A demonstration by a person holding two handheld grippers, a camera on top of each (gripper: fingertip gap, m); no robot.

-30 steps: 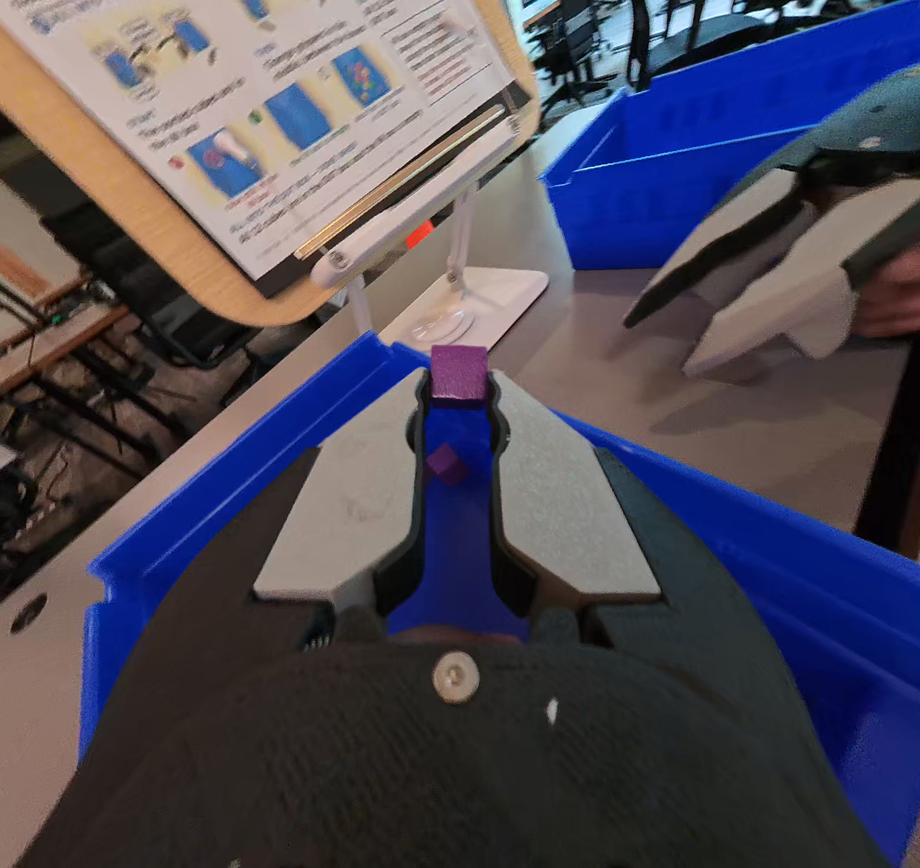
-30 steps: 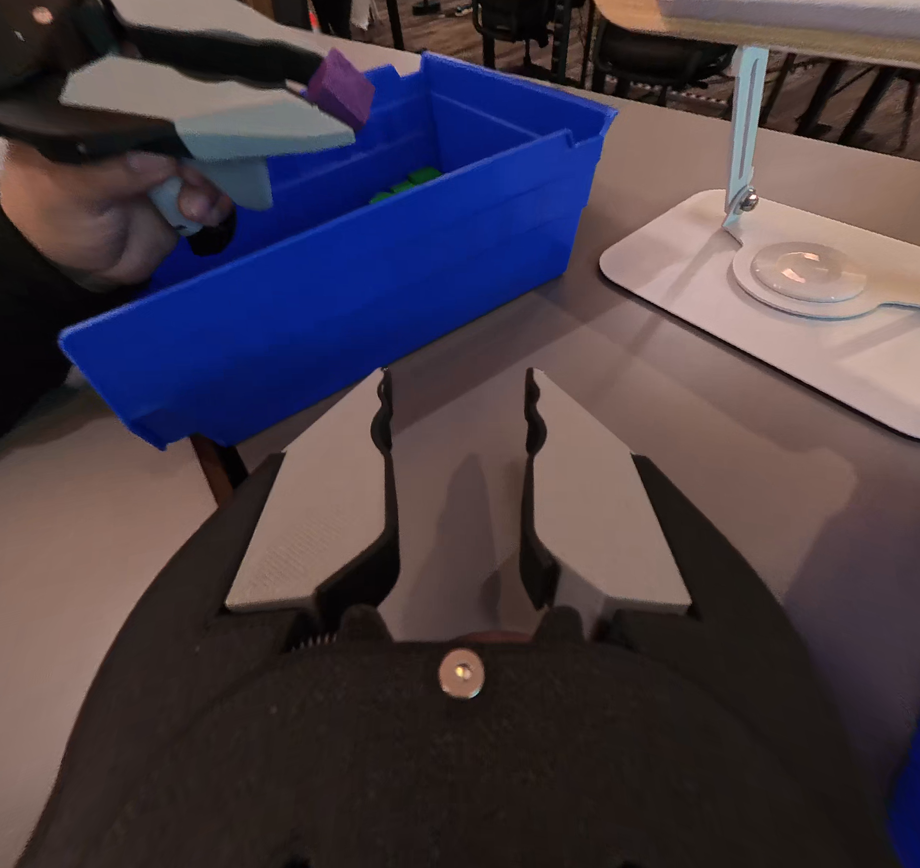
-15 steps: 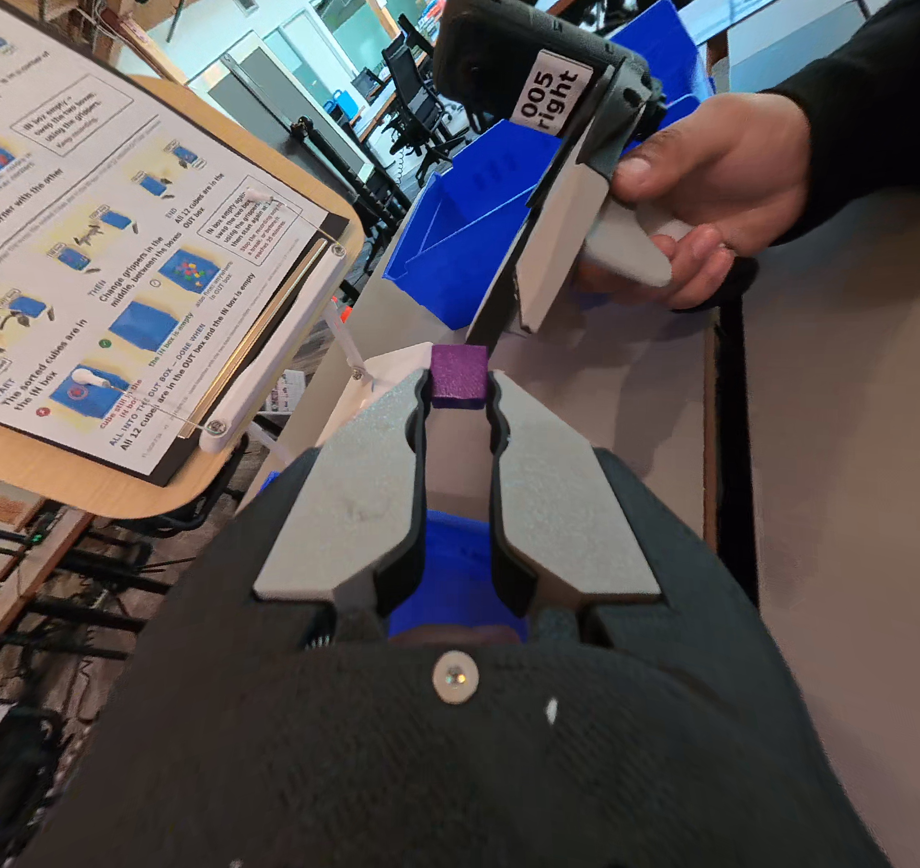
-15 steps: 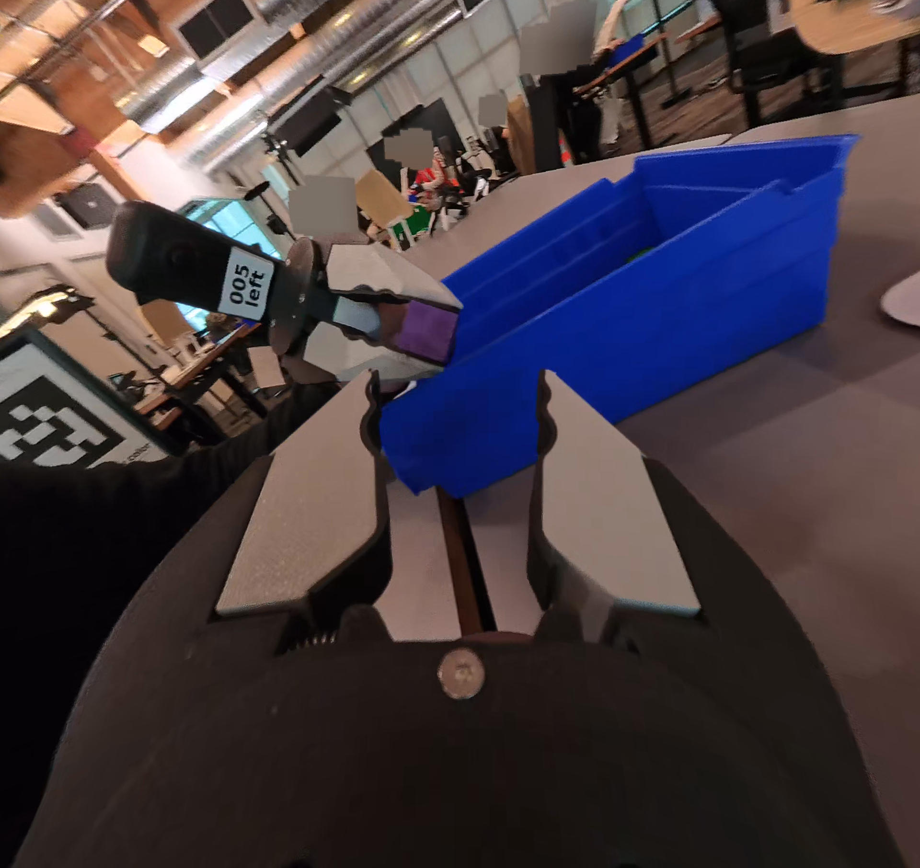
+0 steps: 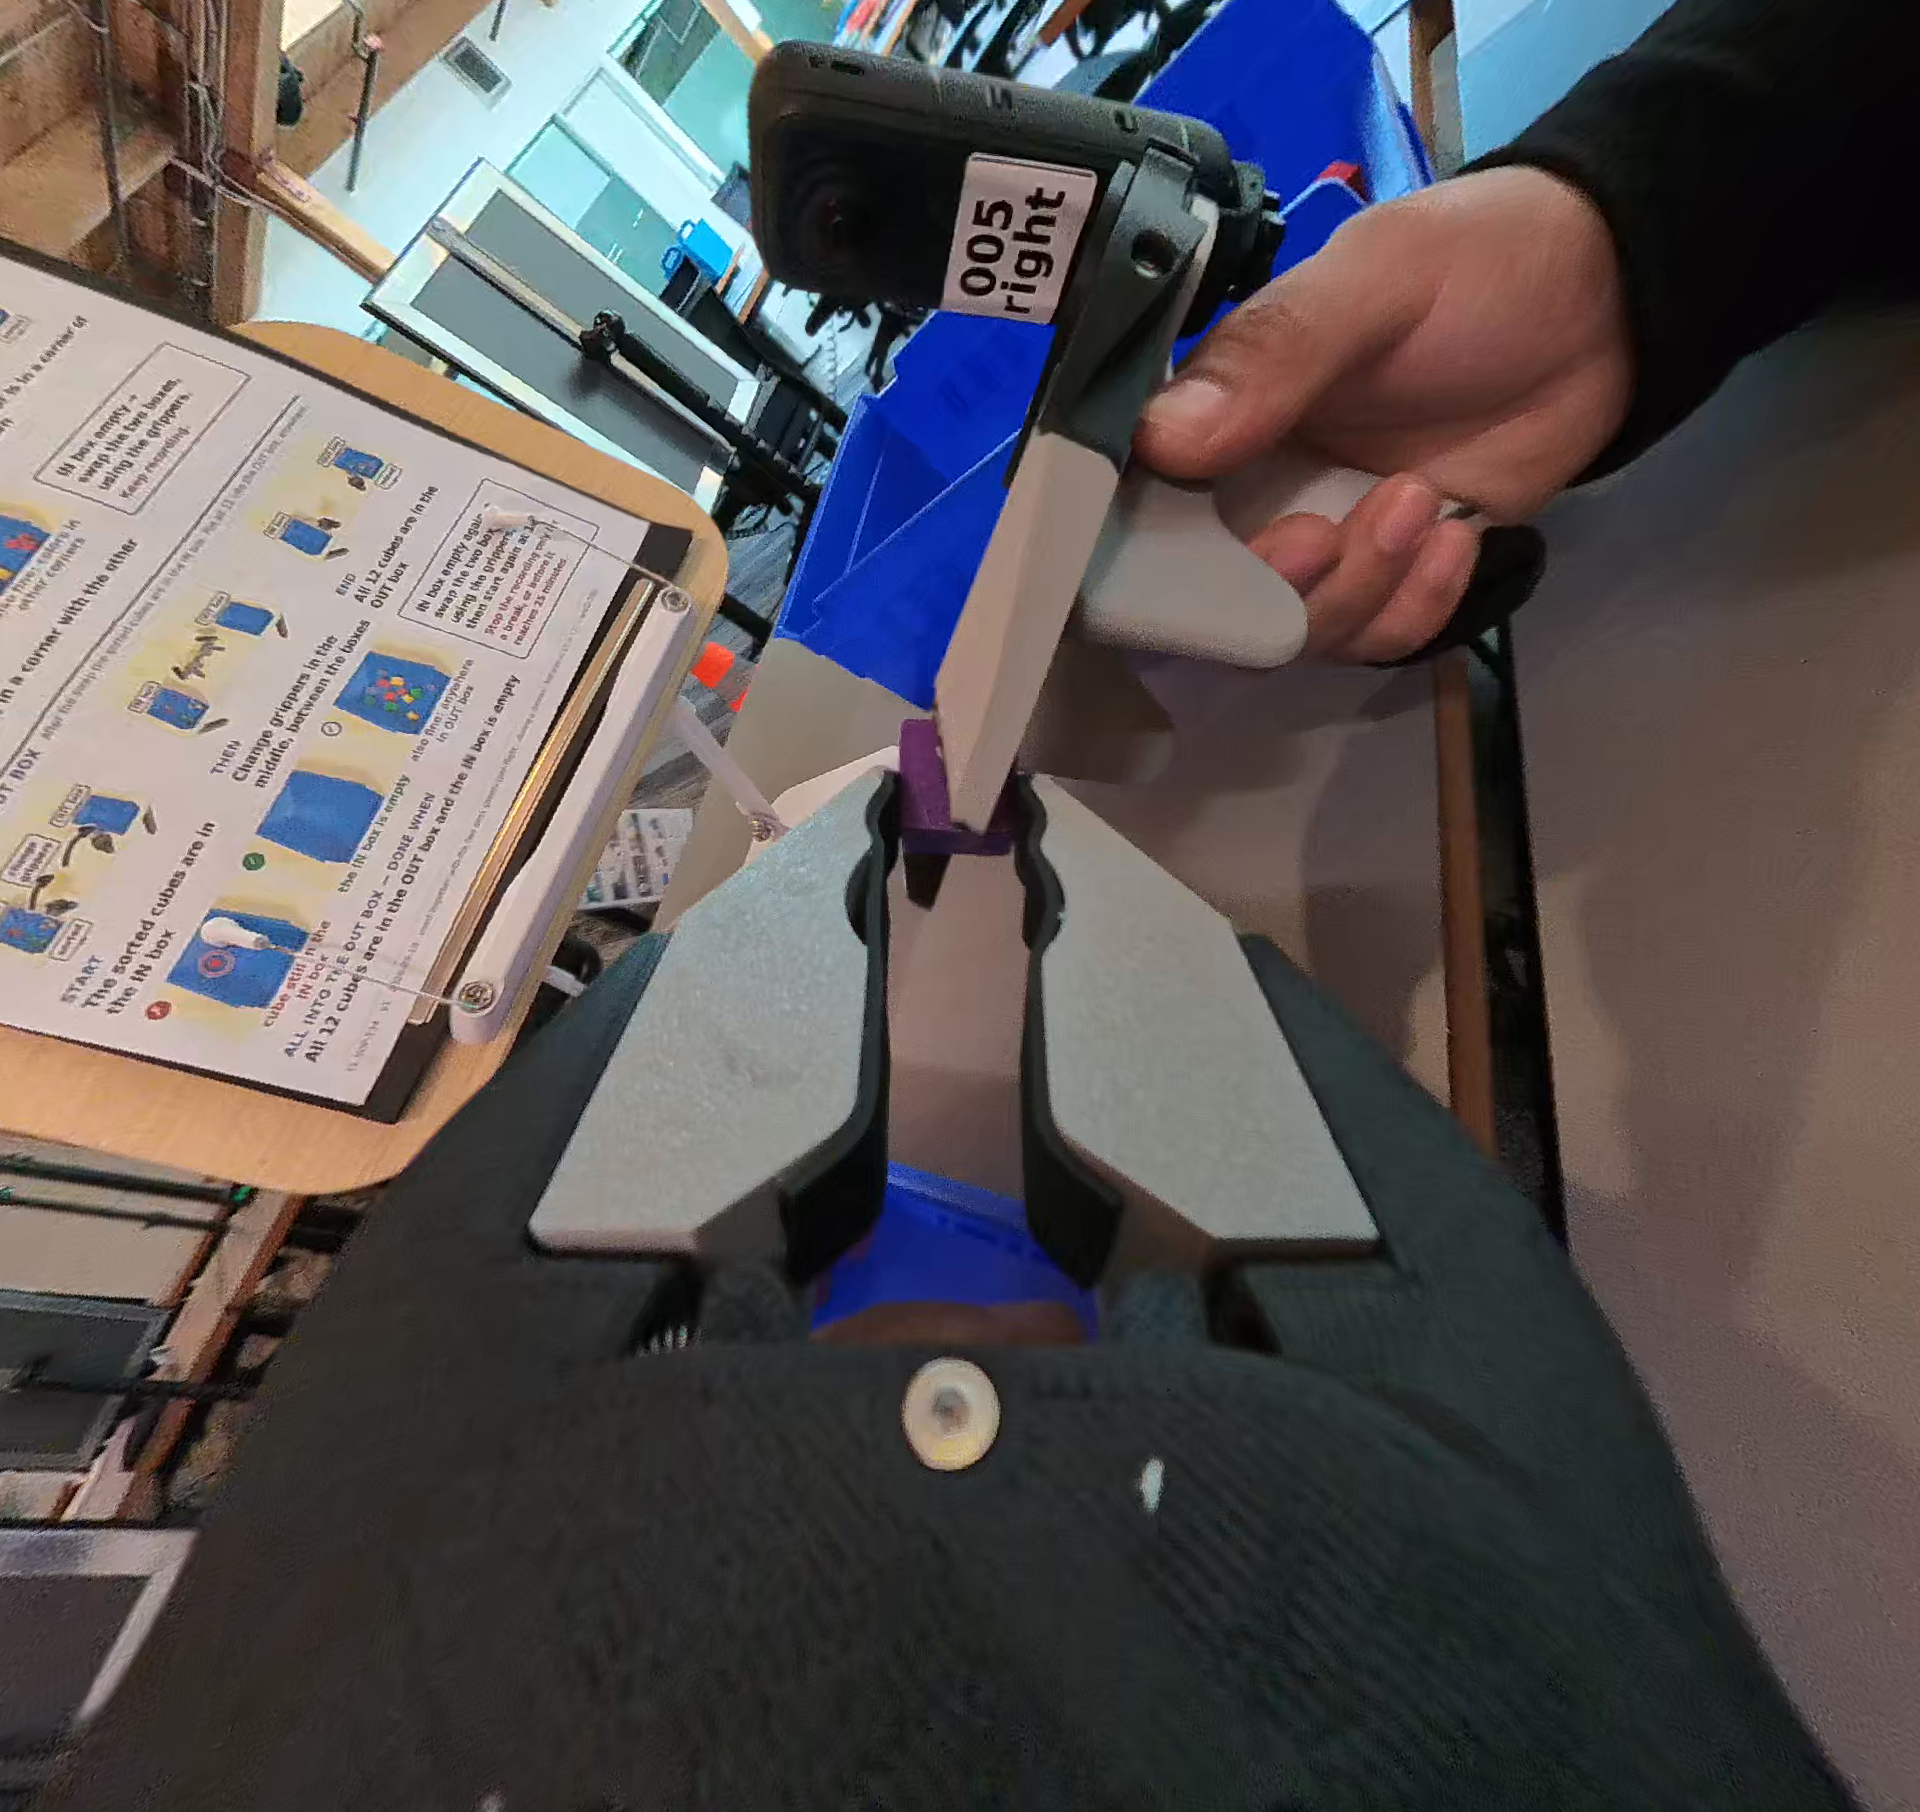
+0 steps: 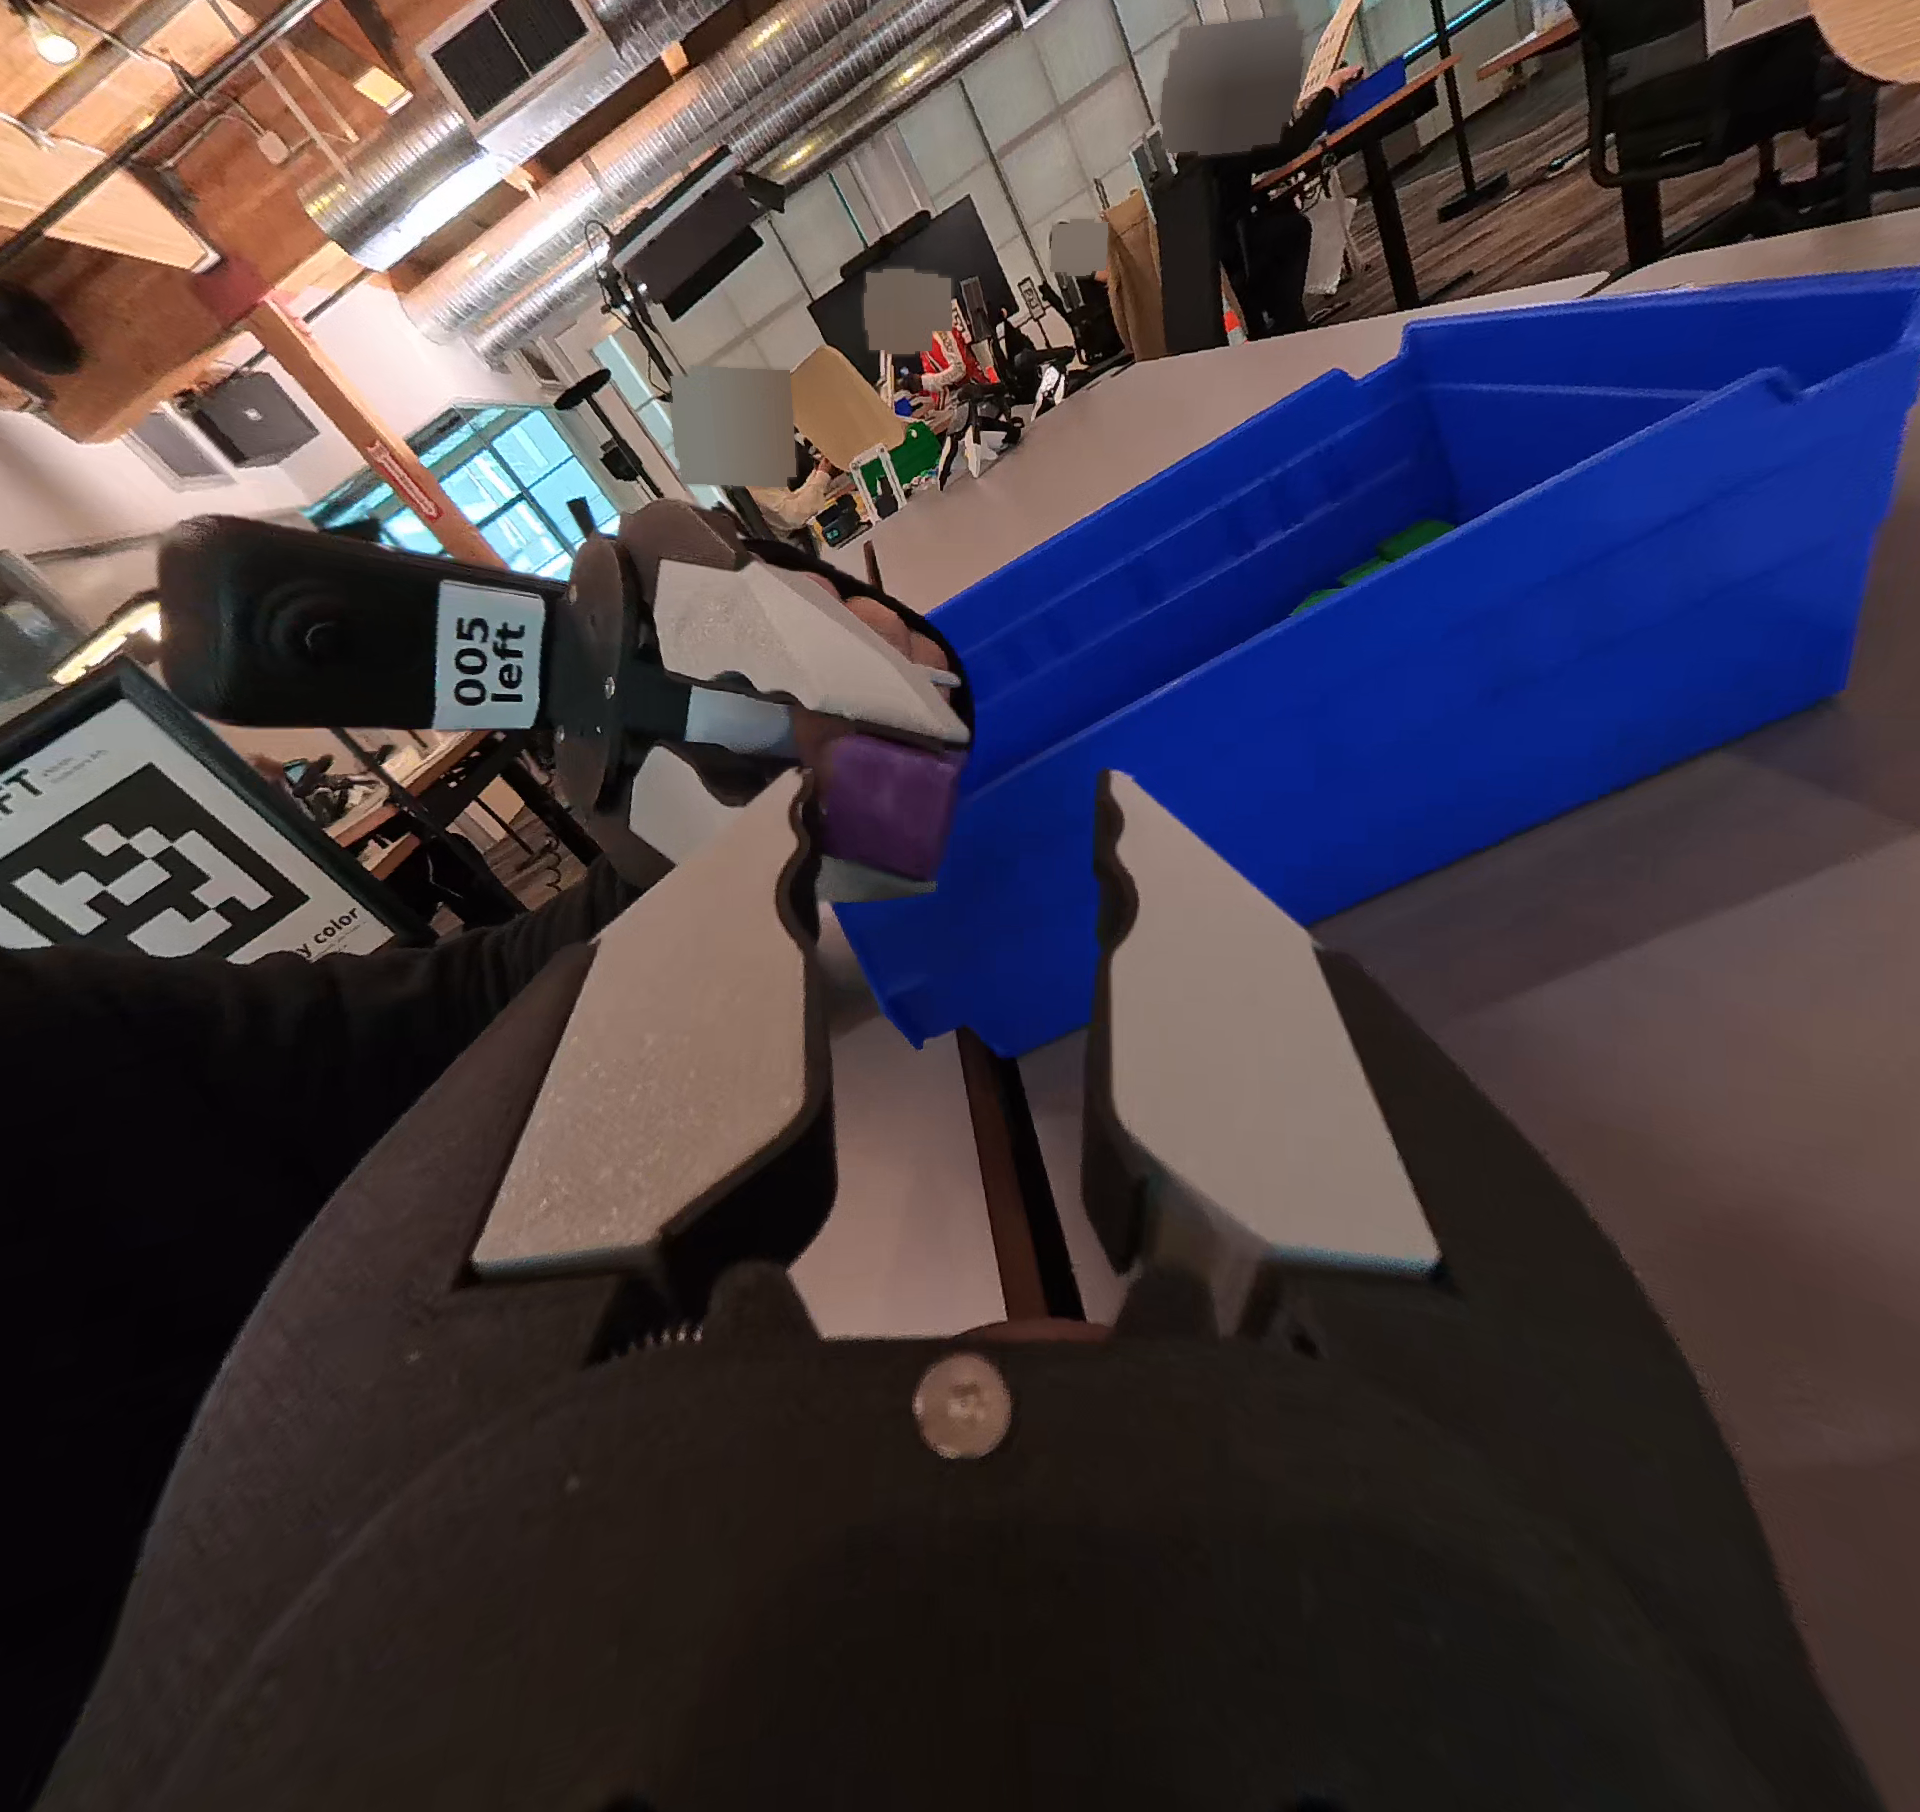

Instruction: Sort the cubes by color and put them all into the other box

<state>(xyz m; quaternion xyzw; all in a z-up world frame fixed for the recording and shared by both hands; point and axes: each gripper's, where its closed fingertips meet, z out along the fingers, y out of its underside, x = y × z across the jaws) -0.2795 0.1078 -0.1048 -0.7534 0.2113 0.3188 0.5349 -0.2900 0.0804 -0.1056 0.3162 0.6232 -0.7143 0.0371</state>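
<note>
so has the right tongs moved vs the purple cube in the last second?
Yes. In the left wrist view the right tongs have closed in from beside the far blue box and now straddle the purple cube, open.

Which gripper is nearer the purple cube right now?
Left. The left gripper is shut on the purple cube, pinching it at its fingertips. The right gripper is open, the cube just inside its left fingertip, not yet gripped.

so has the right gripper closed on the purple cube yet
No, the right gripper stands open around the purple cube, which the left gripper holds.
</note>
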